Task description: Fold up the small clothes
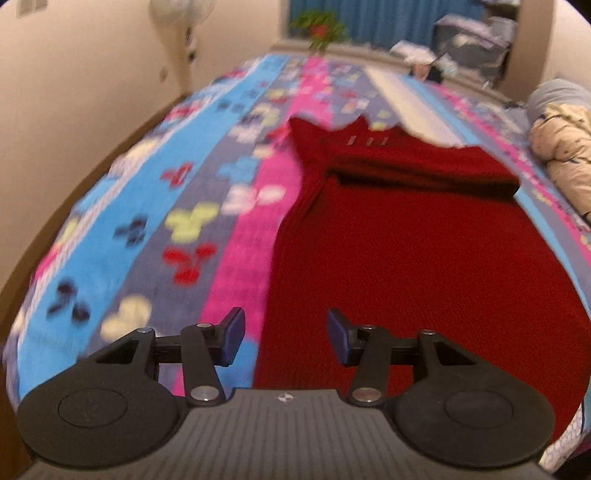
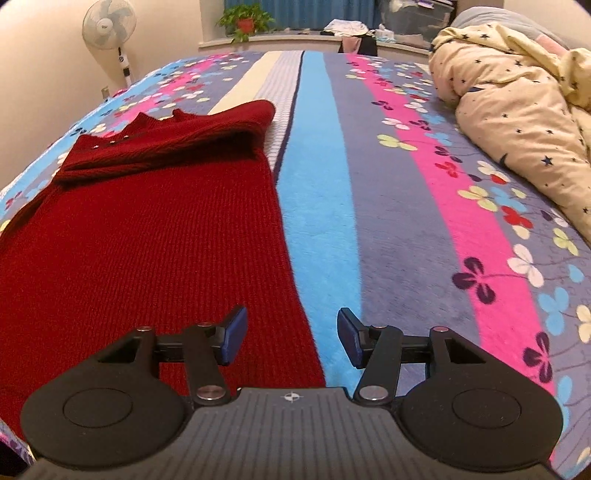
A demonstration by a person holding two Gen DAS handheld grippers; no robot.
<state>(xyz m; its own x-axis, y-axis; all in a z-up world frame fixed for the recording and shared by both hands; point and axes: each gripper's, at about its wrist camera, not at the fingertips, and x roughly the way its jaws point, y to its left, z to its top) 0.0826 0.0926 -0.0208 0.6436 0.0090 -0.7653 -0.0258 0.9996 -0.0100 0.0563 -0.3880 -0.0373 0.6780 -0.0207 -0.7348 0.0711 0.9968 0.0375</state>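
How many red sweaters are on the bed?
1. The red sweater lies flat on the flowery blanket, left of the blue stripe, with its sleeves folded across the top. Another could hide under the heaped star quilt.

The left wrist view is smeared throughout: the flower print on the bedspread [image 1: 192, 221] left of the left gripper [image 1: 286, 338] shows only as soft blobs, and the potted plant [image 1: 319, 27] and fan [image 1: 181, 14] far ahead are barely readable, the fan cut by the top edge. The red sweater [image 1: 424, 258] runs out of sight beneath that gripper's body. In the right wrist view it passes under the right gripper [image 2: 291, 338] and off the left edge, and the quilt [image 2: 517, 110] is cropped at the right edge.
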